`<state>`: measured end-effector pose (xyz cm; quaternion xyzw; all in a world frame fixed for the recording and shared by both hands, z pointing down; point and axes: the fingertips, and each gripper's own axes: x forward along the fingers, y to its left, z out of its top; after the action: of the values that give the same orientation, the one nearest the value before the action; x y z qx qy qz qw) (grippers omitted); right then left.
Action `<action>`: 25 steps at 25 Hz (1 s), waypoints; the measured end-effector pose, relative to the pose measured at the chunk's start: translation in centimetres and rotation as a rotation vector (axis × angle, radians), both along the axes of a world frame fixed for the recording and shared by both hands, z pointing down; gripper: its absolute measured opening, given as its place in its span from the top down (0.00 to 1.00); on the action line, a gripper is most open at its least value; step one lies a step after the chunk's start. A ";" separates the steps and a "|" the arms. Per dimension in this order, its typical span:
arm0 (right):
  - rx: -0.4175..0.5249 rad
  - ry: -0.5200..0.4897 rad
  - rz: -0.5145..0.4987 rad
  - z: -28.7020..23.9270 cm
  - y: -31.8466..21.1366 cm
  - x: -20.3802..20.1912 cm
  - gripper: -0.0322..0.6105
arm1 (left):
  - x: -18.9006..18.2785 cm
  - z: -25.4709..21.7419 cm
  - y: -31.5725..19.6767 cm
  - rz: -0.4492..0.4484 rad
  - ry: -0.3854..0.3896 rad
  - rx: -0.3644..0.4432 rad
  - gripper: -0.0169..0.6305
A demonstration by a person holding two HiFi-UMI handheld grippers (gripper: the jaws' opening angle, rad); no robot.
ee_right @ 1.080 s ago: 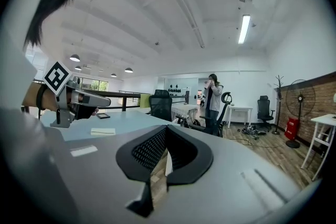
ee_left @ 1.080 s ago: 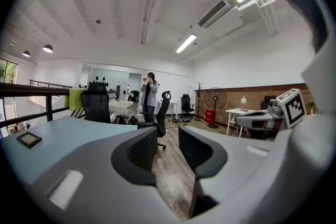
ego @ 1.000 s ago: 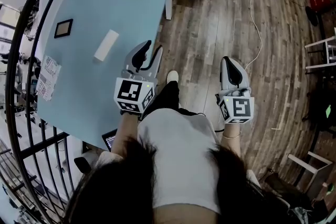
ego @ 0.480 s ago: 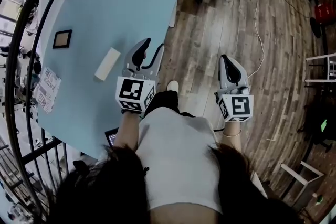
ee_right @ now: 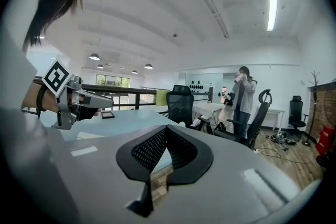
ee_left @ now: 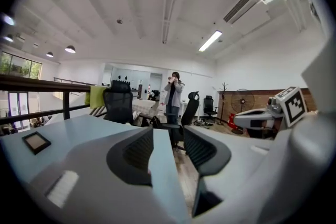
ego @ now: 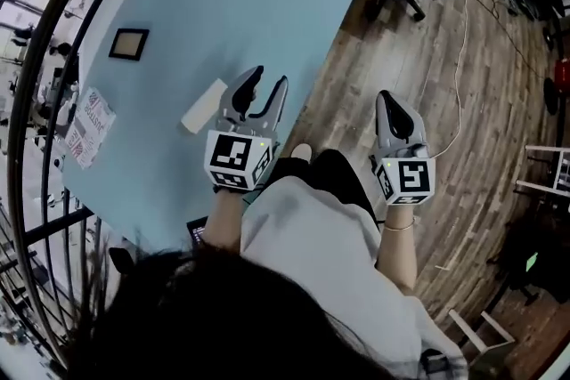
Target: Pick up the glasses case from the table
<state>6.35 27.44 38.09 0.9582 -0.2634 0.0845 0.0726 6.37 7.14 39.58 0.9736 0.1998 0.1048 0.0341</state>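
A: Your glasses case [ego: 204, 106] lies flat on the table [ego: 223, 4]. Your left claw [ego: 267, 81] is just to the right of it, and the two do not touch.

B: That claw stands released. Its jaws have just been opening, and nothing sits between them. They straddle the table's edge, which runs close by on the right of the case.

A: Your right claw [ego: 386, 100] is clenched on nothing. It is well to the right of the case, out over the wooden floor [ego: 463, 102], so the left one is plainly nearer.

B: Mind the long axis. The case lies slantwise, with its far end leaning right towards your left claw, so it sits at an angle to the line that claw points along. You would likely need to swing left and turn the claw so the jaws cross the narrow width.

A: You have room. There is open tabletop to the left of the case and beyond it. The small dark frame [ego: 129, 43] sits well beyond the case, to the far left.

B: The edge to the right of the case is the risk, I'd judge. A shove from the left could slide the case off, while coming in from the right only pushes it deeper onto the table.
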 end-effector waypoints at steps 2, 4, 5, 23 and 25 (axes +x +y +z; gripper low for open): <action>-0.001 -0.008 -0.062 0.2 -2.1 1.4 0.95 | -0.1 0.3 -2.3 -0.067 -0.010 -0.002 0.68; -0.003 -0.013 -0.128 0.2 -4.2 2.9 0.95 | -0.1 0.5 -4.4 -0.140 -0.018 -0.003 0.68; -0.004 -0.015 -0.159 0.2 -5.1 3.6 0.95 | -0.1 0.6 -5.4 -0.175 -0.023 -0.004 0.68; 0.026 -0.043 -0.875 1.7 -26.6 13.4 0.95 | -3.1 1.8 -19.1 -0.862 -0.063 0.022 0.55; 0.031 -0.046 -0.947 1.8 -28.1 13.4 0.95 | -3.8 1.8 -19.3 -0.923 -0.066 0.032 0.54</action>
<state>19.73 -0.67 39.86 0.7314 -0.6743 0.0594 0.0830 2.60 -12.18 41.33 0.9572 -0.2575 0.1127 0.0683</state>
